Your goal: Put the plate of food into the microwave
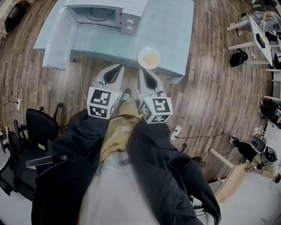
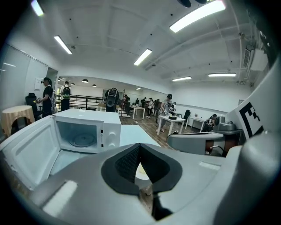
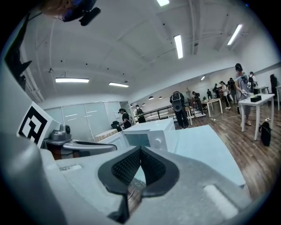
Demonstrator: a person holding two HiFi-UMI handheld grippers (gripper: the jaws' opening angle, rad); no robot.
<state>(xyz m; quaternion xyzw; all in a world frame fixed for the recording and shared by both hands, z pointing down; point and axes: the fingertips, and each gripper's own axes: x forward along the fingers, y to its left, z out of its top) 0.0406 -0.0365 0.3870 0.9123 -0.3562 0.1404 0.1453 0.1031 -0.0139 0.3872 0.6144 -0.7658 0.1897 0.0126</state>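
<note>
A white plate (image 1: 149,57) with pale yellow food sits near the front edge of the light blue table (image 1: 175,26). The white microwave (image 1: 105,12) stands at the table's back left with its door (image 1: 59,41) swung open to the left; the left gripper view shows its empty cavity with the turntable (image 2: 83,134). My left gripper (image 1: 117,67) hangs just short of the table's front edge, left of the plate, shut and empty. My right gripper (image 1: 141,70) is just below the plate, jaws also shut with nothing in them. The microwave (image 3: 147,136) shows ahead in the right gripper view.
A black office chair (image 1: 39,127) stands at the left on the wooden floor. A power strip (image 1: 175,132) with cables lies at the right of my legs. White desks (image 1: 257,30) and bags stand at the far right. People move about in the background.
</note>
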